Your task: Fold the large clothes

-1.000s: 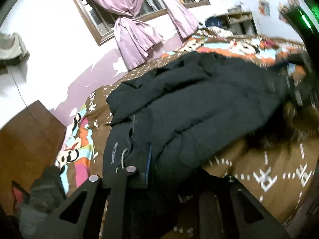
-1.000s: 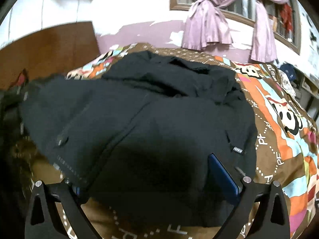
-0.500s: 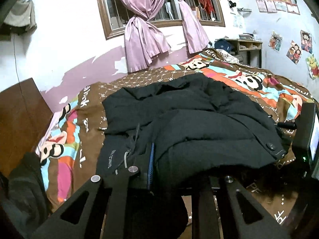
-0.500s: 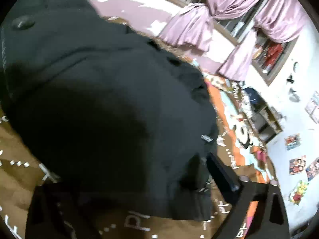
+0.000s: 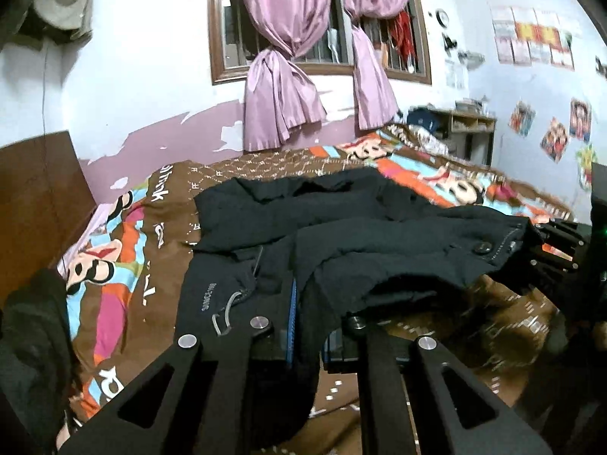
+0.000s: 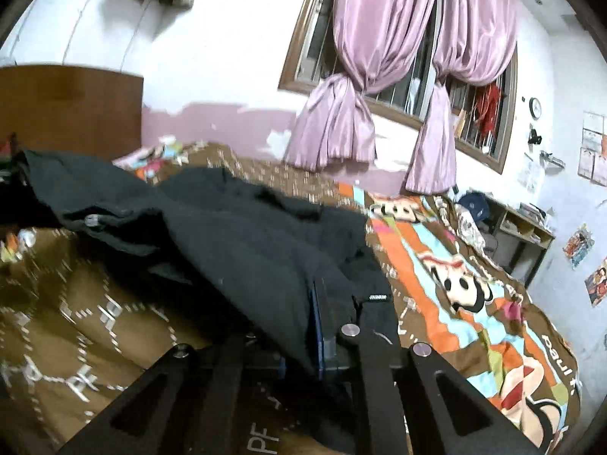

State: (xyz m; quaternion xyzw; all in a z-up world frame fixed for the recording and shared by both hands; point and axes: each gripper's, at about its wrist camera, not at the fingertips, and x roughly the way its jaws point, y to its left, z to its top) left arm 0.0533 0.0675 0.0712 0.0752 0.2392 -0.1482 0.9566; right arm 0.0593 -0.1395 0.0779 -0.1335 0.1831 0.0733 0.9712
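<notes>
With both grippers, left (image 5: 303, 345) and right (image 6: 299, 356), clamped on the bulky black padded jacket (image 5: 379, 242) above the brown patterned bedspread (image 5: 250, 167), we judged its slack weight might slip free.

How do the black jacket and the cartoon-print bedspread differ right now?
The black jacket is plain dark fabric, rumpled, partly lifted; the cartoon-print bedspread is brown with bright orange and blue patches, lying flat. The left gripper and right gripper both clamp the jacket, neither the bedspread. Both are soft cloth.
</notes>
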